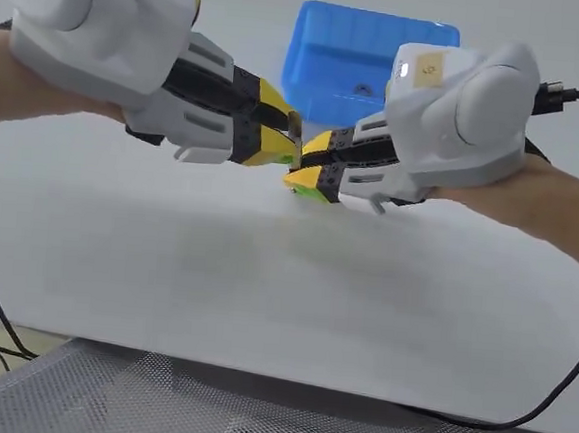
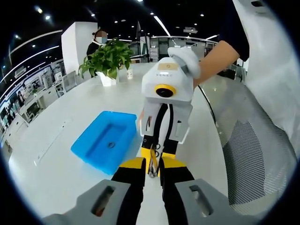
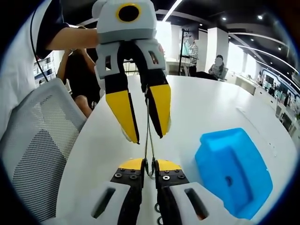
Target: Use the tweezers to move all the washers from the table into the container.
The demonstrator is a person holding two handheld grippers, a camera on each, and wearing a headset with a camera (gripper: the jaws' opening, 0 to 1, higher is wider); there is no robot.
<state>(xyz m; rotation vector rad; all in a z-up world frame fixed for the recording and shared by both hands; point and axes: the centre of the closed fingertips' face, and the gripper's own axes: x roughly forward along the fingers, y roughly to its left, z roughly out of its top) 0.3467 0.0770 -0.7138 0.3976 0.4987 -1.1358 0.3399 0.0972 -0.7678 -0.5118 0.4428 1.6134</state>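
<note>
1. Tweezers (image 3: pixel 148 117) held up off the table, a thin metal pair running between the tips of the two grippers, which meet nose to nose in the head view.
2. Clamped at one end by the right gripper (image 3: pixel 149 166), its yellow-tipped jaws pressed together on the metal.
3. Straddled farther along by the left gripper (image 3: pixel 147 137), jaws spread apart and grasping nothing; cannot tell whether the tweezers brush one jaw.
4. One small dark washer (image 2: pixel 111 145) lying on the floor of the blue container (image 1: pixel 320 89).
5. Container standing on the white table (image 1: pixel 265 275), just beyond the gripper tips in the head view and apart from them.
6. Grey mesh chair back (image 1: pixel 154 407) at the near edge of the table, and a black cable (image 1: pixel 546 397) trailing from the right gripper's rear.
7. Potted plant (image 2: pixel 108 58) farther off on the table in the left gripper view.
</note>
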